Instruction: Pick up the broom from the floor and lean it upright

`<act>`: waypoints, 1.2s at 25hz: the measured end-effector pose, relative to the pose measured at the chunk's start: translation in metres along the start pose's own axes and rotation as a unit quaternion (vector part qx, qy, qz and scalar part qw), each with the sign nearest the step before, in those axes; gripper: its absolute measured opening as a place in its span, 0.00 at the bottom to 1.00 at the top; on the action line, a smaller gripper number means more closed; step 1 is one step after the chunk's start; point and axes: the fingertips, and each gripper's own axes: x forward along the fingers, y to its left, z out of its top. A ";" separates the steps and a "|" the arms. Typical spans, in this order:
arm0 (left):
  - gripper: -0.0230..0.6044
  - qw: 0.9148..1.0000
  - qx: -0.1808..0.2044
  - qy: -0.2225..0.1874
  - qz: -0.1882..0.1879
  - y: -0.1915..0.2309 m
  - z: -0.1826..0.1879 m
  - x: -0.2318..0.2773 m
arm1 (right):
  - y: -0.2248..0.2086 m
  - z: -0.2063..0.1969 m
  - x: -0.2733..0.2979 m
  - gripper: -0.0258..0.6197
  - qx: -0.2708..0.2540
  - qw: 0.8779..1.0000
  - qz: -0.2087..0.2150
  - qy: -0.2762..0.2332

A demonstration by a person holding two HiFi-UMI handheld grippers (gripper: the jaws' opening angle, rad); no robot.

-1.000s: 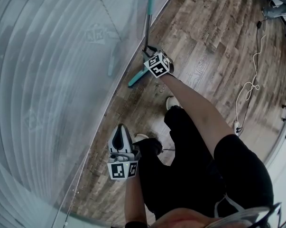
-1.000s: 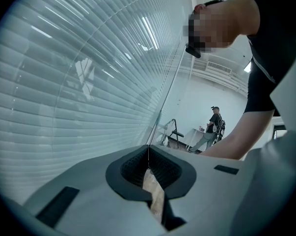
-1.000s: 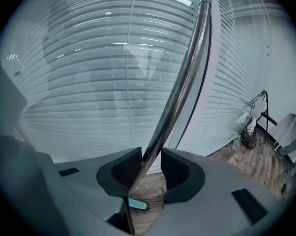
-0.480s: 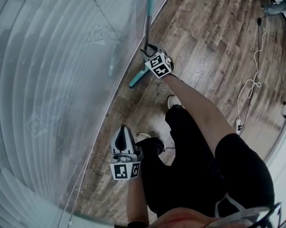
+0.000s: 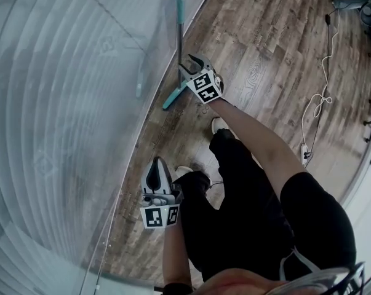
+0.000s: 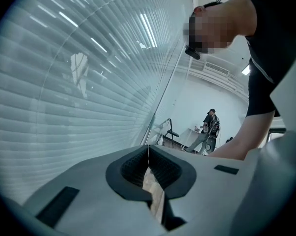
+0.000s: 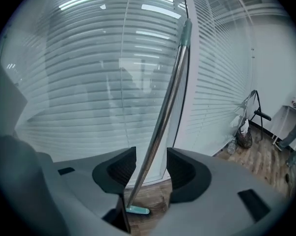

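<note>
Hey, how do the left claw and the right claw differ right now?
The left claw is shut with nothing in it; the right claw is open, its jaws having just been opening. The broom handle stands loose between the right claw's jaws; the left claw is well away from it. Both face the blinds.

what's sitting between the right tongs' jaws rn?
Right gripper view: the broom handle stands inside the right tongs, whose jaws have just been opening; neither pad presses it. It leans on the glass wall.
</note>
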 end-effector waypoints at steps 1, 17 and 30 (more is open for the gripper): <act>0.07 1.000 0.002 0.001 -0.005 -0.006 0.009 -0.001 | -0.001 0.005 -0.011 0.32 0.006 1.000 -0.001 0.000; 0.07 0.999 -0.005 0.010 -0.042 -0.121 0.181 -0.122 | 0.119 0.200 -0.376 0.31 0.052 0.992 0.075 -0.087; 0.07 0.994 0.039 -0.078 -0.066 -0.205 0.286 -0.167 | 0.160 0.343 -0.561 0.07 0.121 0.946 0.158 -0.257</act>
